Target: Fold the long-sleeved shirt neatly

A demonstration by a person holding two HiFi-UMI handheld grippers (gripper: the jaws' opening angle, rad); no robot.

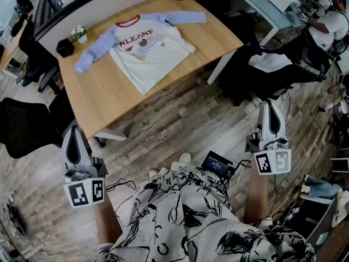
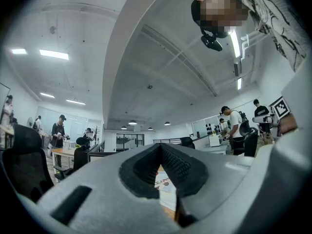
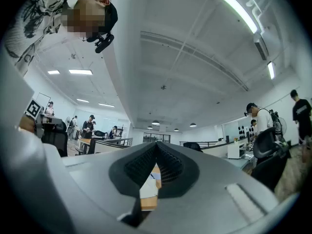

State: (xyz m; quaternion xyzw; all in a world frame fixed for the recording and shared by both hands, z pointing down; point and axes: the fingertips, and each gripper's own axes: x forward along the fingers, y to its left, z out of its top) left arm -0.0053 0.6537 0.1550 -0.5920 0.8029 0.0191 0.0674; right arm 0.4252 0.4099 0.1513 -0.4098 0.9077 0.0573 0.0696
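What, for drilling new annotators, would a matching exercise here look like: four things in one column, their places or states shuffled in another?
1 shirt
2 plant
3 left hand-held gripper
4 black device

A on the floor by the shoes
B spread flat on the table
C beside the black box at the table's edge
D shut and empty, short of the table

Pairs: 1-B, 2-C, 3-D, 4-A

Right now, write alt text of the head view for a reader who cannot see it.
A long-sleeved shirt, white with pale blue sleeves, lies spread face up on a wooden table. Nearer the camera, over wood flooring, the person holds the left claw and right claw short of the table, both shut and empty.
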